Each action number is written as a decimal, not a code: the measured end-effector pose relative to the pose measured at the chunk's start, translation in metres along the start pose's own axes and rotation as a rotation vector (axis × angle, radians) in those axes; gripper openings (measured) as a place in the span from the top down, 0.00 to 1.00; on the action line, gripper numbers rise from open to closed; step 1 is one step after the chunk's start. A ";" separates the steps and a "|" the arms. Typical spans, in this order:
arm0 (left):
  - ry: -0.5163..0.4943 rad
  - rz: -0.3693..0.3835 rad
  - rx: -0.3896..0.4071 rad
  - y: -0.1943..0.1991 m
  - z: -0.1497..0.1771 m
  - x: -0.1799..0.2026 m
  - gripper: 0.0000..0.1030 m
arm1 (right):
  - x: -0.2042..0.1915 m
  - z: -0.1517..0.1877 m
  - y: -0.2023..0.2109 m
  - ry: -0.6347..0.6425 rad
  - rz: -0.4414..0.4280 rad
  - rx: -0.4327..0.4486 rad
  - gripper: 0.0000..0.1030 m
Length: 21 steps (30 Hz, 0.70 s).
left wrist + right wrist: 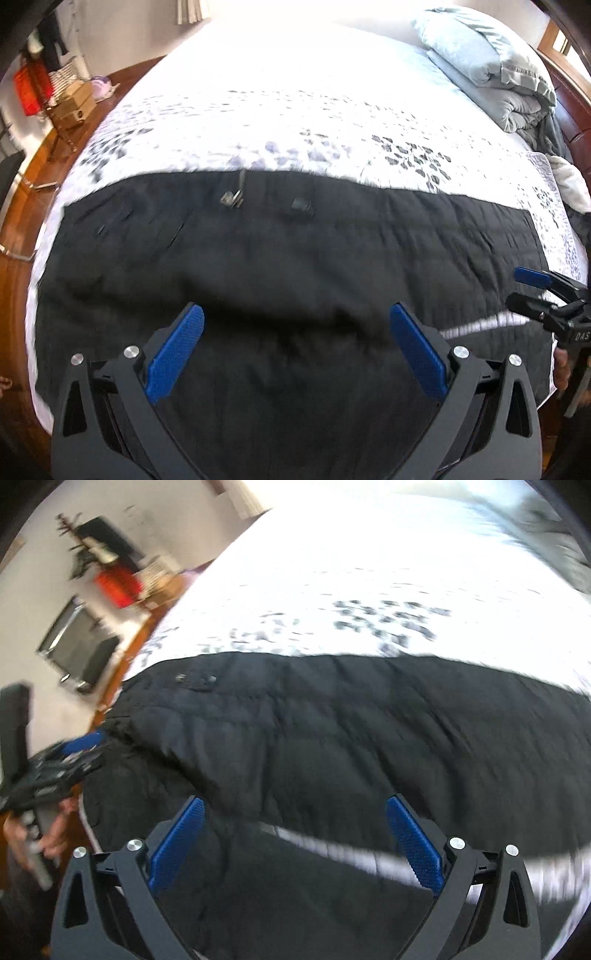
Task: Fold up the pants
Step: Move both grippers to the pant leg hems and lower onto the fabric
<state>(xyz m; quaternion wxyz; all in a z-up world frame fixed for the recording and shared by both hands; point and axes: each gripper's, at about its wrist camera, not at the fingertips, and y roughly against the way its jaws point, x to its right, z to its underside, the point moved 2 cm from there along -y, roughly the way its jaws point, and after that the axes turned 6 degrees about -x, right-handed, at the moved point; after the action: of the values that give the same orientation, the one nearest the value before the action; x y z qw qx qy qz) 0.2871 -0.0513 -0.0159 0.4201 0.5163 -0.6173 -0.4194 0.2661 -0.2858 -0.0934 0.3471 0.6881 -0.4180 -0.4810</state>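
Note:
Black quilted pants (280,251) lie spread across the near part of a white patterned bed (295,110), with a metal clasp (232,197) near their far edge. My left gripper (295,317) hovers open over the dark cloth, nothing between its blue pads (177,350). In the right wrist view the same pants (351,720) fill the middle, with a white stripe (332,845) near the front. My right gripper (293,808) is open above them and holds nothing. Each gripper shows in the other's view: the right gripper (532,288) at the far right, the left gripper (70,753) at the far left, held by a hand (55,834).
Folded grey bedding and a pillow (491,66) lie at the bed's far right by a wooden headboard (569,103). Wooden floor (22,206) runs along the bed's left side, with boxes (74,103) and a red object (27,90). A dark screen (77,646) stands by the wall.

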 end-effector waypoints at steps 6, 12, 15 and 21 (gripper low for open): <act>-0.027 0.017 -0.062 -0.050 -0.058 0.008 0.03 | 0.033 -0.066 -0.036 0.083 -0.067 -0.033 0.04; -0.039 0.073 -0.106 -0.088 -0.098 0.021 0.03 | 0.061 -0.108 -0.066 0.173 -0.155 -0.116 0.04; -0.075 0.055 -0.094 -0.101 -0.114 0.028 0.03 | 0.067 -0.119 -0.075 0.231 -0.167 -0.139 0.04; 0.043 0.023 -0.125 -0.130 -0.132 0.021 0.03 | 0.076 -0.133 -0.083 0.237 -0.139 -0.135 0.04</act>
<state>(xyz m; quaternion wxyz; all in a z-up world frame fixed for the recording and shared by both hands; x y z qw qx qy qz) 0.4475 -0.0976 -0.0986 0.4695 0.4908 -0.5866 -0.4410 0.4268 -0.3109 -0.1555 0.4054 0.7424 -0.2923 -0.4462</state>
